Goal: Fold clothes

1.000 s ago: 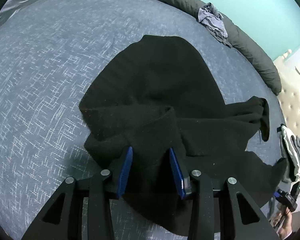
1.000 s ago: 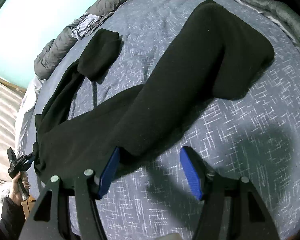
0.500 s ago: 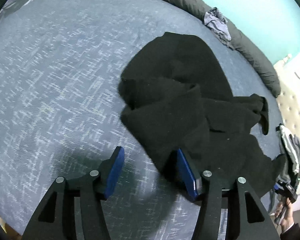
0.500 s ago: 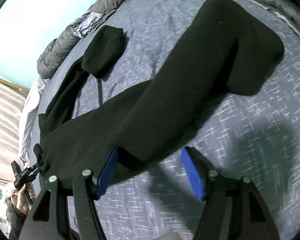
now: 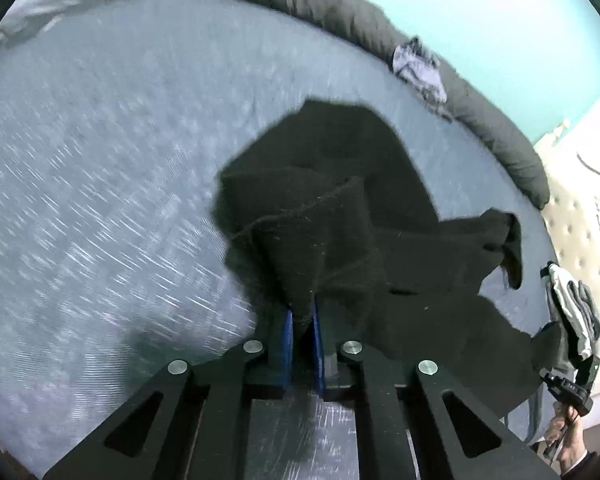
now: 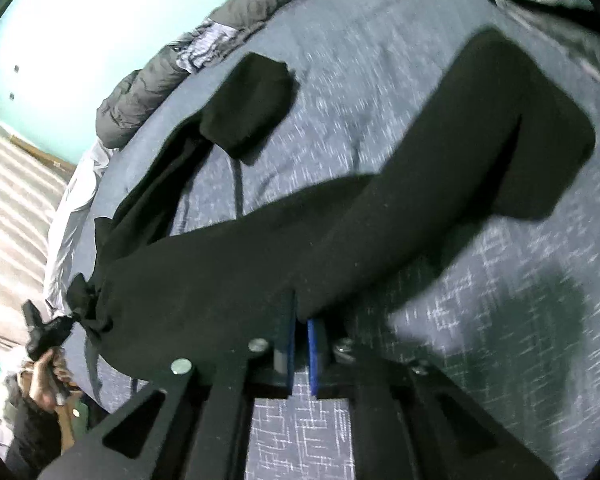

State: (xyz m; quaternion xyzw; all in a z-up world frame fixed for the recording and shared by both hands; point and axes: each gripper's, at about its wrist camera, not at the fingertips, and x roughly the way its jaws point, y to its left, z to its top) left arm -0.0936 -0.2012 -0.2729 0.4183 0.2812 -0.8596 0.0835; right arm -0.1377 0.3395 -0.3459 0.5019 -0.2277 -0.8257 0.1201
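A black garment (image 5: 352,184) lies spread on the blue-grey patterned bed (image 5: 100,160). In the left wrist view my left gripper (image 5: 301,312) is shut on a bunched fold of its near edge, and the cloth rises in a peak from the blue pads. In the right wrist view the same black garment (image 6: 380,216) stretches from lower left to upper right, and my right gripper (image 6: 301,322) is shut on its lower edge. A sleeve (image 6: 252,104) lies folded back at the upper left.
A dark grey duvet (image 5: 380,32) runs along the far edge of the bed with a small grey-striped cloth (image 5: 420,68) on it. A person's hand holding a black device (image 6: 44,336) shows at the bed's side. Gloves (image 5: 572,304) lie near a padded headboard.
Both grippers were open half a second ago and have closed on the black garment's edge. The left gripper has lifted its fold into a peak; both views are motion-blurred.
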